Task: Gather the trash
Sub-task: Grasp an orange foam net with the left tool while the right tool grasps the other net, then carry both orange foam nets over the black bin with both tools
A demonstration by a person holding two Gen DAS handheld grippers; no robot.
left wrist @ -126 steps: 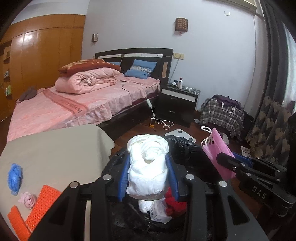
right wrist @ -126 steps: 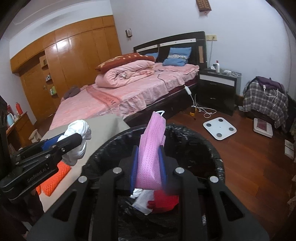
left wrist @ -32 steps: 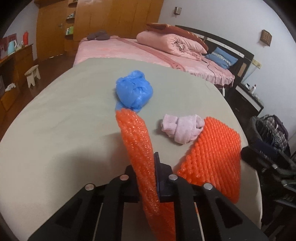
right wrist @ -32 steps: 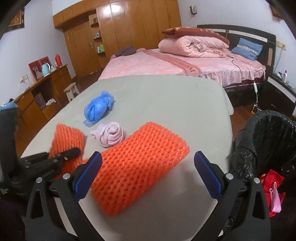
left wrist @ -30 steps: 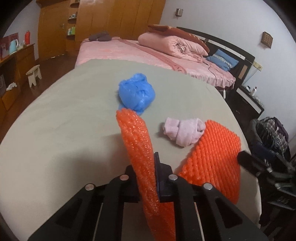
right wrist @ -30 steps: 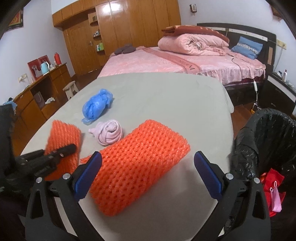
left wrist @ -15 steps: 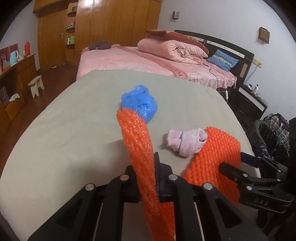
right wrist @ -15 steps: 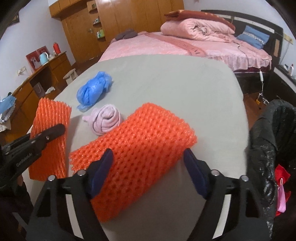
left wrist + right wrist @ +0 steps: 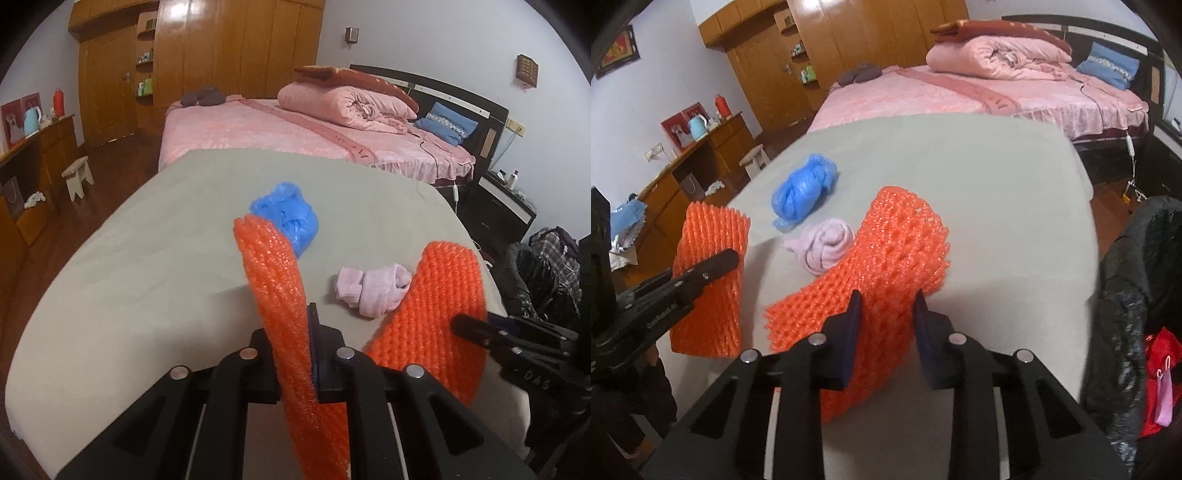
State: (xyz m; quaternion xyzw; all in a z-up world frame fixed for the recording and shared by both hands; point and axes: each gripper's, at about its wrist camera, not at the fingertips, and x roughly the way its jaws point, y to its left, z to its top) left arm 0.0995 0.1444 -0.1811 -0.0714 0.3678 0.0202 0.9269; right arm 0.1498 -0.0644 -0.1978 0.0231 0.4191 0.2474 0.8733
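My left gripper (image 9: 308, 325) is shut on a small orange foam net (image 9: 275, 280) and holds it upright above the grey table (image 9: 166, 236); it also shows in the right wrist view (image 9: 709, 258). My right gripper (image 9: 886, 314) is shut on a larger orange foam net (image 9: 897, 251), which bunches up between the blue pads; it also shows in the left wrist view (image 9: 439, 295). A crumpled blue plastic bag (image 9: 803, 188) and a pink rolled cloth (image 9: 823, 247) lie on the table beyond the nets.
A bin lined with a black bag (image 9: 1137, 295) stands off the table's right edge, with red and pink trash inside. A pink bed (image 9: 295, 133) lies beyond the table. Wooden wardrobes and a desk (image 9: 698, 158) are to the left.
My right gripper has closed on the larger orange net and lifted its near end. My left gripper has raised the smaller net a little.
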